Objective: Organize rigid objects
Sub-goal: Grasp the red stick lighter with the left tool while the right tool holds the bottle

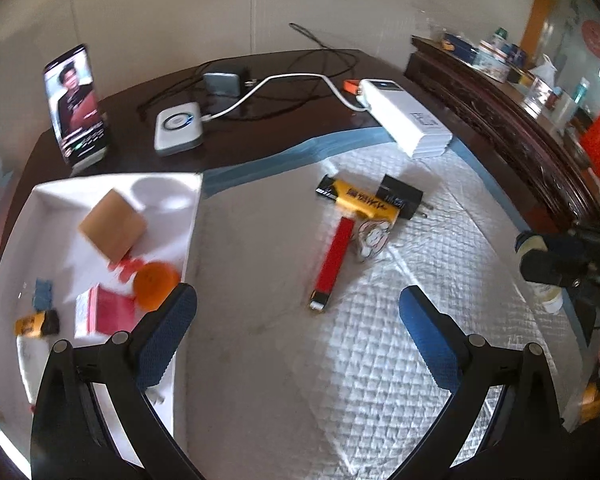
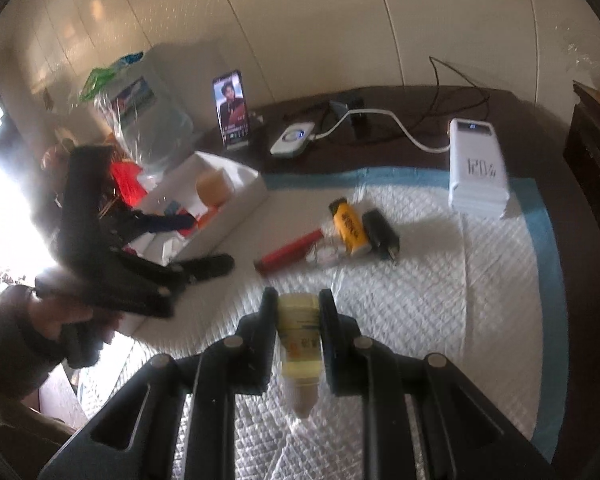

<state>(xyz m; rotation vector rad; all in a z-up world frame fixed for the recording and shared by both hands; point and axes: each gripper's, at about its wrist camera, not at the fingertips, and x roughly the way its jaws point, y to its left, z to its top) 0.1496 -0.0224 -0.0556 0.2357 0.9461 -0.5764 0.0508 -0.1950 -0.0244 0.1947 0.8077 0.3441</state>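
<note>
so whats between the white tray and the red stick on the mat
Nothing: bare quilted mat separates the white tray from the red stick, clearest in the left wrist view.

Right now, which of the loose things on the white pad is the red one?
The long red stick, lying flat with its far end against the yellow lighter; the plug beside them is black.

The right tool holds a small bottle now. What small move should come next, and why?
Probably carry the small bottle left toward the white tray. The right tool is shut on it above the pad, and the tray already holds sorted things.
</note>
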